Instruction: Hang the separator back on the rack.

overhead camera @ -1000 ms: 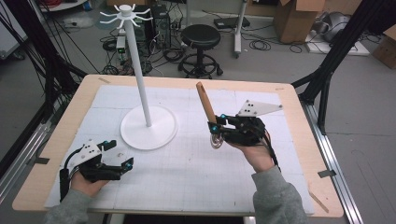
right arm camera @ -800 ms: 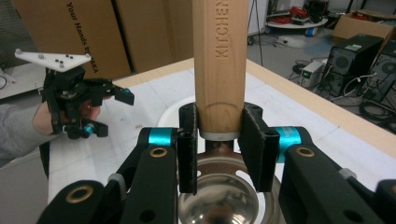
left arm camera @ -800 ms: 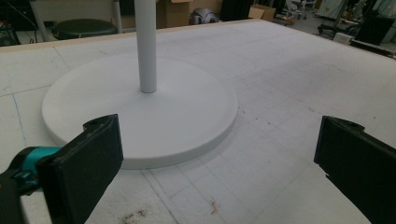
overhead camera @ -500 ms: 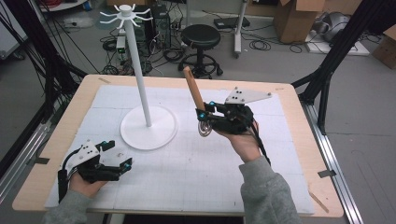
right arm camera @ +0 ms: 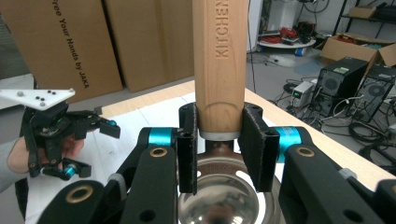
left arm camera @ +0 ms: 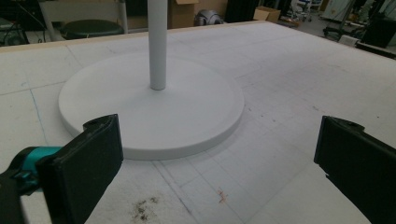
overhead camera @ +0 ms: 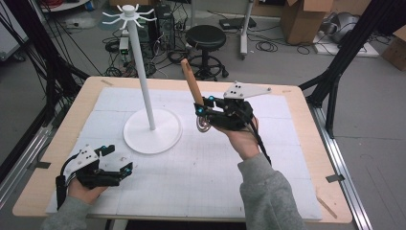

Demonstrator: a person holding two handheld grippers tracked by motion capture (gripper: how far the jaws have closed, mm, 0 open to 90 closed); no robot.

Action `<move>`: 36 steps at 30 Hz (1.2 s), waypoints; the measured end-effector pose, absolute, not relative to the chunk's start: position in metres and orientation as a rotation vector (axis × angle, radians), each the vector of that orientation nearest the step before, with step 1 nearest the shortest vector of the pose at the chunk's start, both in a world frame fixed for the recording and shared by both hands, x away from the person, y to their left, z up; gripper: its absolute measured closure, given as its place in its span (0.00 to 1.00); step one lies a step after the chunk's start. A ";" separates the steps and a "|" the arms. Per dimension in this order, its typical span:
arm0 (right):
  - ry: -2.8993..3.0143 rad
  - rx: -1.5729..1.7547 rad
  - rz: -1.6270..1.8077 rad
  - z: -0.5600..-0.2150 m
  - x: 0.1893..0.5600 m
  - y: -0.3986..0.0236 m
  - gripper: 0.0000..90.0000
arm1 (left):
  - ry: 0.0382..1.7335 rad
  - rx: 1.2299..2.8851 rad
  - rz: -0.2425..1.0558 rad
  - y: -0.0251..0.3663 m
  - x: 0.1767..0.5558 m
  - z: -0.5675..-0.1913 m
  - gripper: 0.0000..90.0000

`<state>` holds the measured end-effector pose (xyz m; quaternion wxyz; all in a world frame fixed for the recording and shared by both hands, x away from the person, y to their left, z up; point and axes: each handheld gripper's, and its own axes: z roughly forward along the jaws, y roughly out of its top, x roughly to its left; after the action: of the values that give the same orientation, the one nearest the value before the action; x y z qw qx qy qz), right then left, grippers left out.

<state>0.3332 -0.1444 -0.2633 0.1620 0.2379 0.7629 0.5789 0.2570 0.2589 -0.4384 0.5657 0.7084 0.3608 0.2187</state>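
- Fingers of the right gripper pinched the lower end of a wooden handle, one black pad on either side of it, just above the metal collar.
- That handle belonged to a ladle with a shiny steel bowl, which showed in the right gripper view directly below the pads.
- Seen from the high view, the right gripper was at centre frame, held clear above the bench, with the handle slanting up and toward the upper left and the bowl hanging at the lower end.
- Letters reading "KITCHEN" were stamped along the handle.
- Left gripper lay low at the lower left of the high view, on or just over the bench; its fingers were spread wide with nothing between them.
- Ahead of the left gripper in its own view stood the white hanging stand, its round base flat on the white mat.
- From the high view, the stand rose left of centre, its hooked crown at the upper left, well apart from the ladle.
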 end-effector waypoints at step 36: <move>2.054 0.659 1.654 -0.230 0.348 -0.091 0.77 | 0.868 1.648 0.512 0.267 0.249 -0.439 0.02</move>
<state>0.3478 -0.0908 -0.2305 0.2100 0.2372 0.7387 0.5949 0.2493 0.2672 -0.4387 0.5689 0.7018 0.3694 0.2178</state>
